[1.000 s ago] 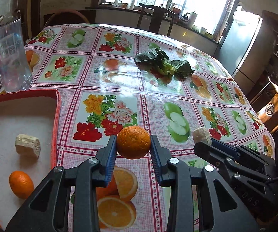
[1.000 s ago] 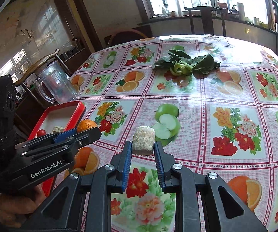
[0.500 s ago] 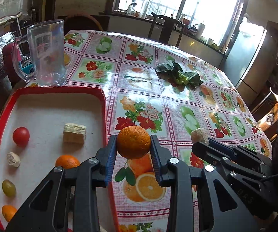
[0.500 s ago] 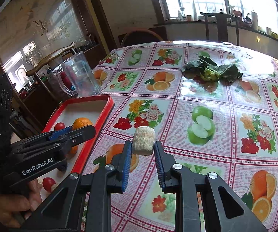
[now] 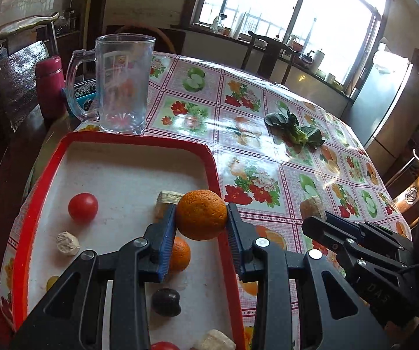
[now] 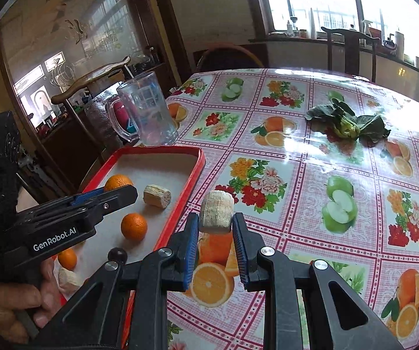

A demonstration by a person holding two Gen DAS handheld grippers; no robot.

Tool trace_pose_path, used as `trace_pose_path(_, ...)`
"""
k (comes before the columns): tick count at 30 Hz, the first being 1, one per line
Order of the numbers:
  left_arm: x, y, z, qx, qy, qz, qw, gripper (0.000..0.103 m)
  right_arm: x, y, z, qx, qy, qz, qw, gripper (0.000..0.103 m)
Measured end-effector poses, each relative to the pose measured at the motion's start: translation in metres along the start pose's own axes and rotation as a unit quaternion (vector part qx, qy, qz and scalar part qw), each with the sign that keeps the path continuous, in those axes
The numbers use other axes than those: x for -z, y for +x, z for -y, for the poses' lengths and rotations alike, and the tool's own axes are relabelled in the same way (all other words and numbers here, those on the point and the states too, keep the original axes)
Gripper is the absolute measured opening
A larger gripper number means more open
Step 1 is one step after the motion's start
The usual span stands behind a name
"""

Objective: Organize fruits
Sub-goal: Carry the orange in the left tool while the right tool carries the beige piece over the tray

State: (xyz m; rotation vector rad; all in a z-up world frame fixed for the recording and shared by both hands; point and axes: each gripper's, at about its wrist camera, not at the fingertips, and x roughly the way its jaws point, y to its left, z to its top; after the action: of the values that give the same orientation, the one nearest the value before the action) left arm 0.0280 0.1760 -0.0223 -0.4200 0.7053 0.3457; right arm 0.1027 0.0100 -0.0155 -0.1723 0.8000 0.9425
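Glossy tablecloth – clear glass mug – dimpled matt orange, rough pale chunk.

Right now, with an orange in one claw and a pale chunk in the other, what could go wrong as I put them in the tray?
The left claw pinches the round orange only at its sides, so it may roll away once released, bumping the smaller orange below it. The right claw holds the pale chunk over the tablecloth, outside the red tray; its rim could catch it. The two claws sit close and might collide.
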Motion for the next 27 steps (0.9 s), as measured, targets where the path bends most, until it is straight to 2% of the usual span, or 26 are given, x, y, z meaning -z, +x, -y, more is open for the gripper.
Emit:
trace_pose_path(17, -0.007, -0.006, -0.060, -0.027, -0.023, 0.004, 0.9993, 0.031, -0.019, 0.047, -0.050, -0.020, -0.034, -0.023, 0.999, 0.024)
trace_pose_path(27, -0.027, 0.006, -0.090, -0.049, -0.031, 0.000, 0.9983, 0.031, -0.044, 0.091, -0.064, -0.025, -0.046, -0.046, 0.998, 0.024)
